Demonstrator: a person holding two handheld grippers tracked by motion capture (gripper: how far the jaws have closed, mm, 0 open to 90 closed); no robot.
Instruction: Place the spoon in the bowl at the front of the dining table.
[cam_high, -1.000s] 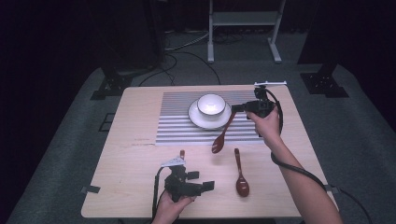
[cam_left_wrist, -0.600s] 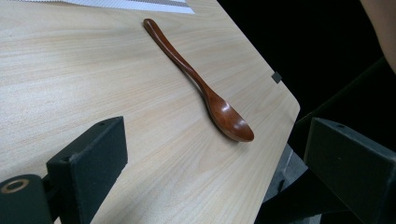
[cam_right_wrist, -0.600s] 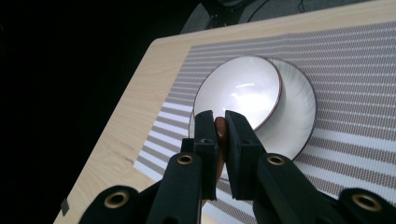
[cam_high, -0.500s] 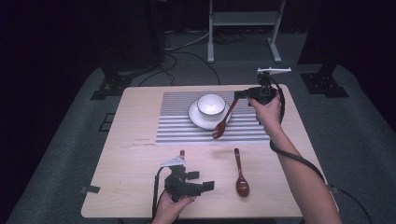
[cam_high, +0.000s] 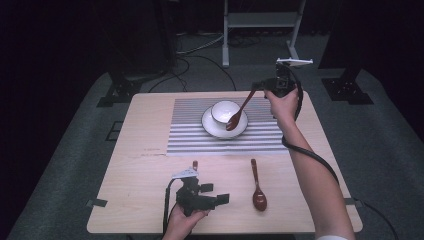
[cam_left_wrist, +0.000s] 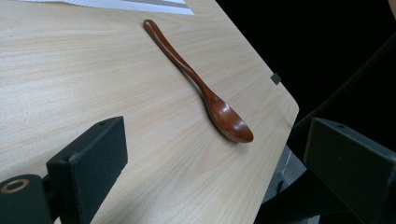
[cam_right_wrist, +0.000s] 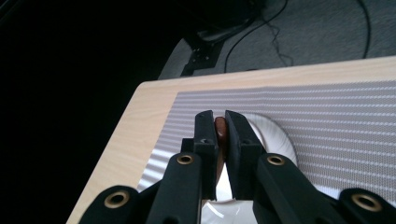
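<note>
Two brown wooden spoons are showing. The held spoon is clamped by its handle end in the right gripper, its jaws drawn narrow on the wood, and is slanting down so that its scoop is hanging over the bowl. The right gripper view is showing the brown handle pinched between the two black pads. The loose spoon is lying flat near the table's near edge, right of centre, handle pointing toward the mat. There is one white bowl, sitting on one white plate, both resting at the middle of one striped mat toward the far edge of the table. The right hand is raised above the far right part of the table, forearm reaching in from the near right corner. The left gripper is resting low by the near edge, jaws spread wide with nothing between them, pointing toward the loose spoon. The left hand is gripping it from below.
</note>
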